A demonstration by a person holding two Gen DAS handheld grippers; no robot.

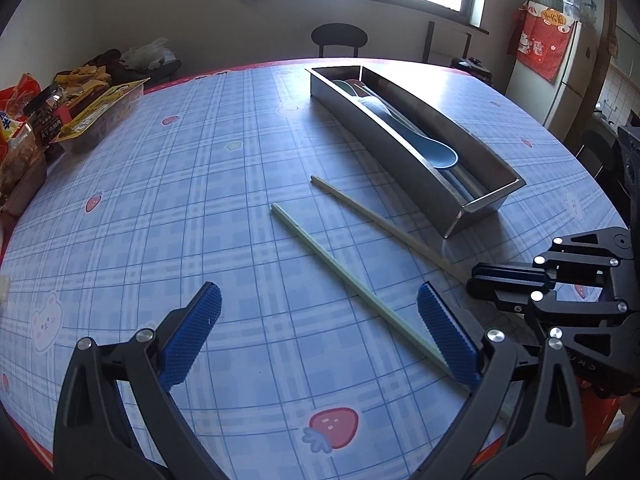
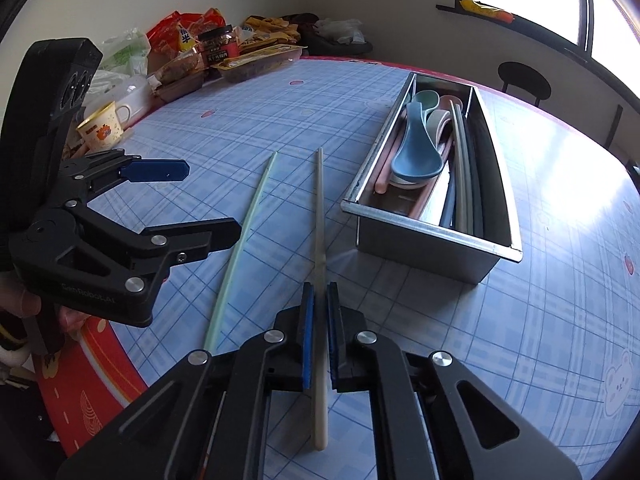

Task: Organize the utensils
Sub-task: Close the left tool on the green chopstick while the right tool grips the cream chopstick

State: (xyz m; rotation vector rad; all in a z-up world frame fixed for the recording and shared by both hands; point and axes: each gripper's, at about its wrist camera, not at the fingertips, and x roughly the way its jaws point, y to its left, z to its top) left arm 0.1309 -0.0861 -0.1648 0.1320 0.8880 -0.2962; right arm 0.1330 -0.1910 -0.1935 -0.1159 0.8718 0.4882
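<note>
Taking the metal tray (image 2: 436, 236) on the table (image 1: 160, 208) as the landmark, everything still loose lies to its left.

Farthest from the tray is the left gripper (image 1: 320, 332), its blue pads spread wide and holding nothing. It hangs over the near end of the pale green chopstick (image 1: 340, 276), and the right-hand pad appears to sit on or just above the stick. That chopstick lies flat on the table, running away toward the middle of the cloth, well apart from the tray.

Closer to the tray lies the cream chopstick (image 2: 320, 216), roughly parallel to the tray's long side and just beside its near corner. The right gripper (image 2: 319, 334) is clamped on it, pads pressing either side of the thick end, with a short tail sticking out behind the jaws.

Both sticks look light, stiff and smooth, likely plastic, so weight is no worry but slip and swivel are. A hold near the thick end leaves a long lever out front; the tip will probably droop or swing if the pinch is loose. A grip nearer the middle would balance better, though the end hold should make it easier to slide the stick lengthwise into the tray.

Inside the tray already lie a blue spoon (image 2: 414, 156), other spoons and several chopsticks.
</note>
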